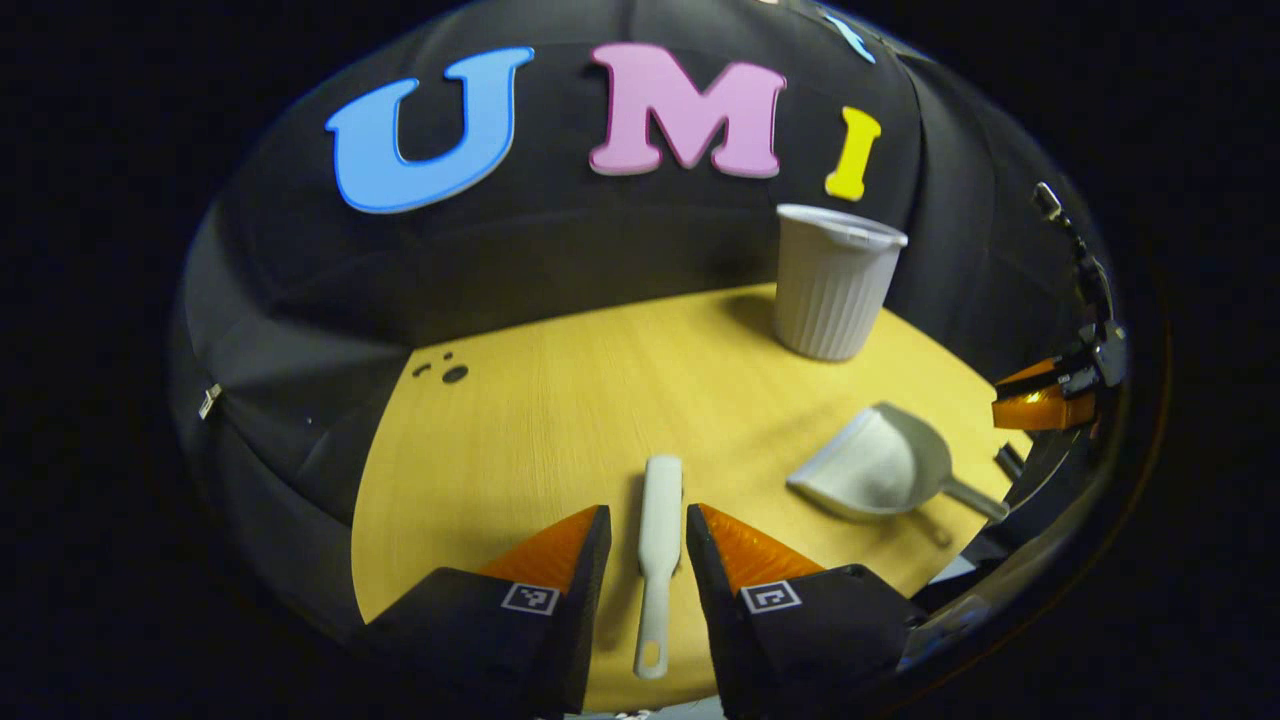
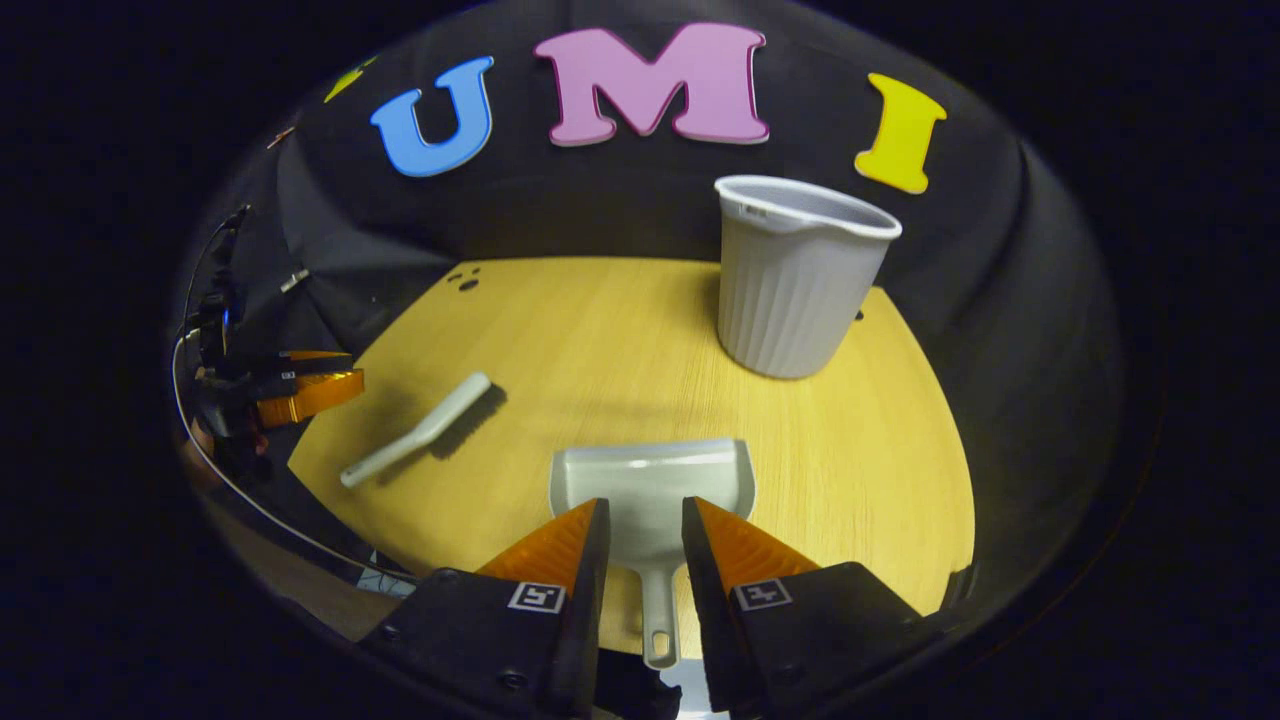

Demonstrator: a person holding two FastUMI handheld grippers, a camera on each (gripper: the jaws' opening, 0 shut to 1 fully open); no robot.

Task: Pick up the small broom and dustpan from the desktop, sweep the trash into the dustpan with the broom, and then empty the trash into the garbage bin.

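The desktop [image 2: 600,340] is a warm yellow wood with fine straight grain; a few small dark holes [image 1: 447,370] mark its far left corner; the garbage bin [image 2: 795,290] is pale grey-white, its wall ribbed in narrow vertical flutes under a smooth rim; the dustpan [image 2: 650,485] is the same plain pale grey, handle included; the small broom [image 1: 659,540] is off-white and unpatterned; the booth wall [image 1: 560,250] behind is black cloth; square black-and-white coded markers [image 2: 538,597] sit on the black gripper bodies.

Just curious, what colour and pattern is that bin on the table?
The bin is pale grey with vertical ribs, clearest in the right gripper view.
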